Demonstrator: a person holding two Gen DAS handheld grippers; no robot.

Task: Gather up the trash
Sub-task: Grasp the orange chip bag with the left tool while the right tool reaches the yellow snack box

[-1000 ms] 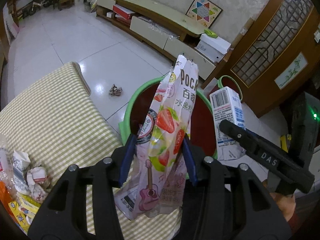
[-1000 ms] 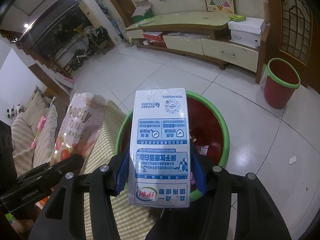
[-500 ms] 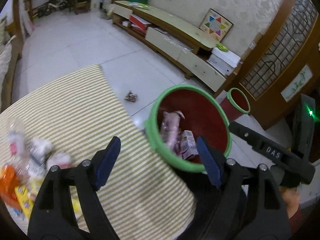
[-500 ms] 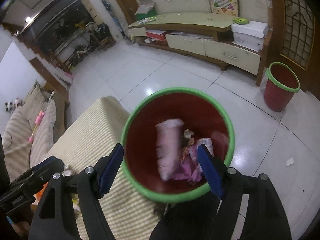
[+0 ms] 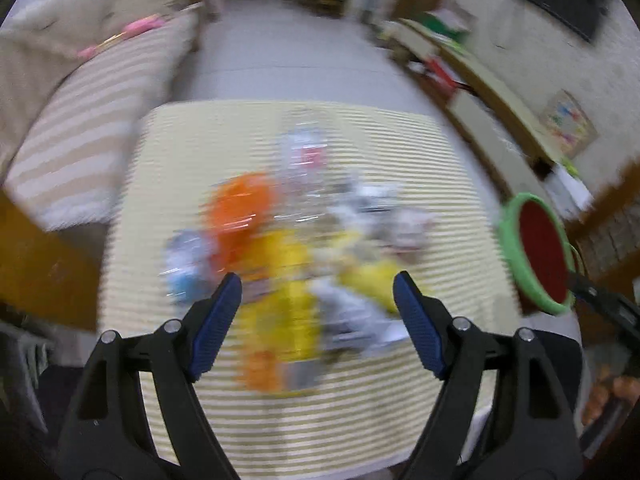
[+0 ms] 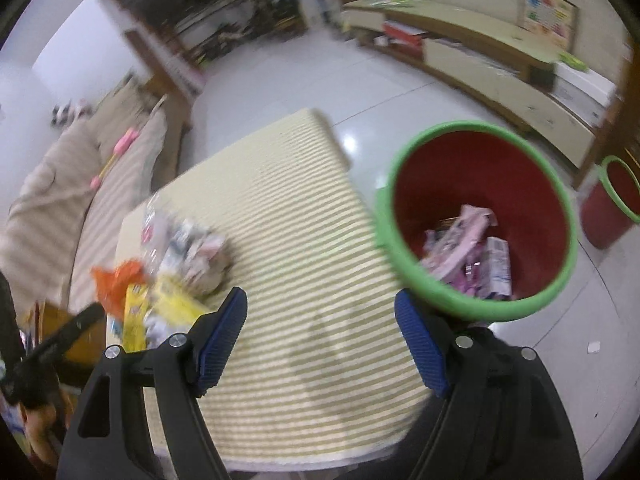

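Sitting beside the table (image 6: pixel 304 264), the red bin (image 6: pixel 476 184) holds a pink wrapper (image 6: pixel 460 240) and a carton (image 6: pixel 498 266). Blurred trash (image 5: pixel 296 248) litters the tabletop. Left gripper (image 5: pixel 318 320) and right gripper (image 6: pixel 320 332) gape wide, empty.

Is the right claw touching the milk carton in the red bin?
Apart. The right wrist view shows the right claw open and empty over the striped tablecloth, while the milk carton lies down inside the red bin.

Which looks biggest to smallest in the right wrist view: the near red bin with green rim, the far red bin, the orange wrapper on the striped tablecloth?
1. Near red bin with green rim
2. Far red bin, though partly cut off and farther away
3. Orange wrapper, blurred
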